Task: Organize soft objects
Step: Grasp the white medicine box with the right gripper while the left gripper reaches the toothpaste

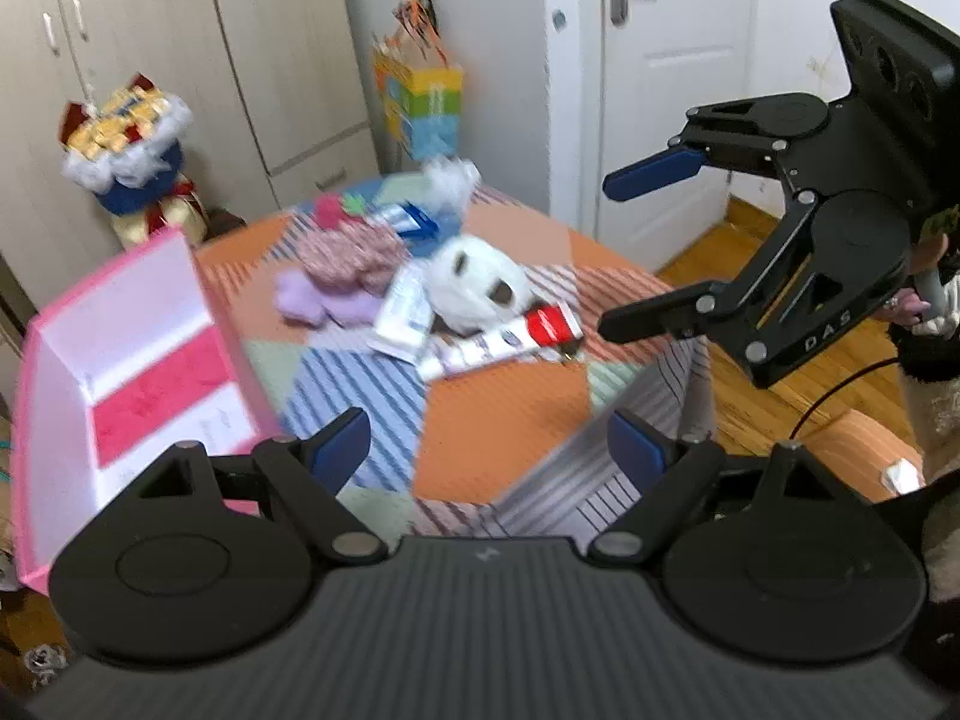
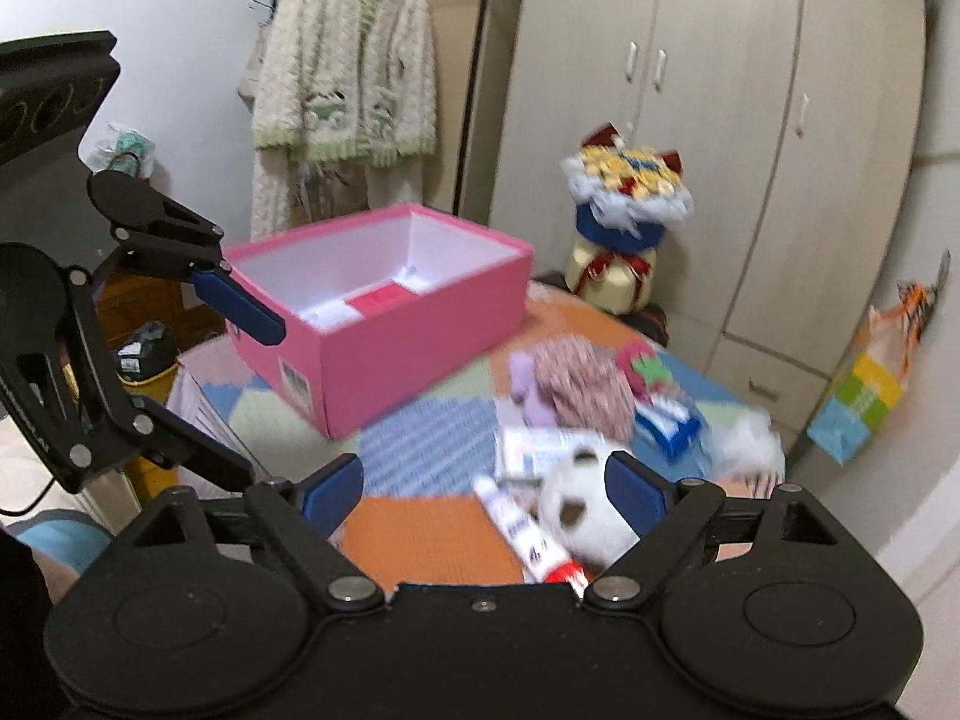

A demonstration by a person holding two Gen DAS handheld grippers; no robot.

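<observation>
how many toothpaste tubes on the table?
1: a white tube with a red end, lying beside the white plush near the table's front edge. Others may hide under the pile.

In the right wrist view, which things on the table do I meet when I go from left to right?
Pink box → purple plush → pink-white knitted piece → blue-white packet → white fluffy item. The white stuffed toy, the tube and the flat pack overlap these, so I leave them out.
</observation>
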